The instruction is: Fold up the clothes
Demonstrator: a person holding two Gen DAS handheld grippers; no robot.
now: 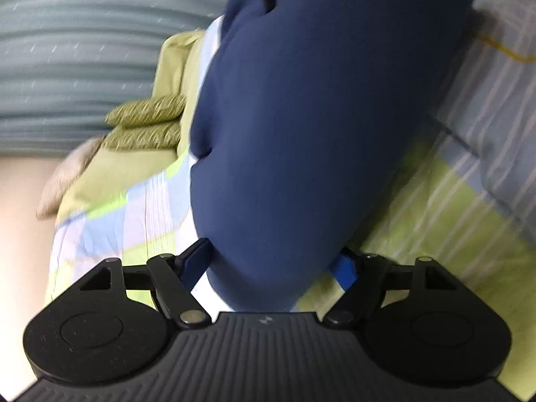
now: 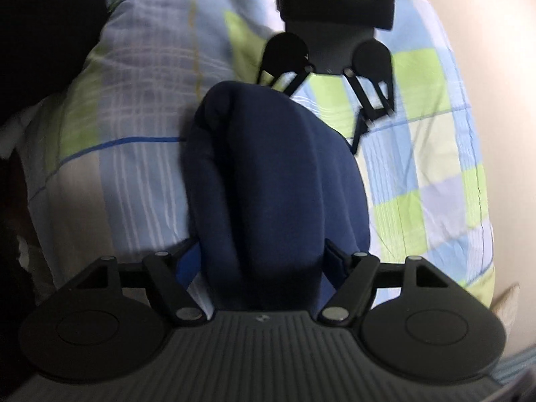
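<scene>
Two grippers, mine, left [image 1: 271, 264] and right [image 2: 264, 258], each clenched around the bunched navy garment [image 1: 318, 117] over the checked bedspread [image 2: 418, 167].

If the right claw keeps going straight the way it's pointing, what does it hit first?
The navy garment. It already sits bunched between the right claw's fingers and fills the line ahead. Beyond it lie the checked bedspread and the left claw, but how far off they are is unclear.
</scene>
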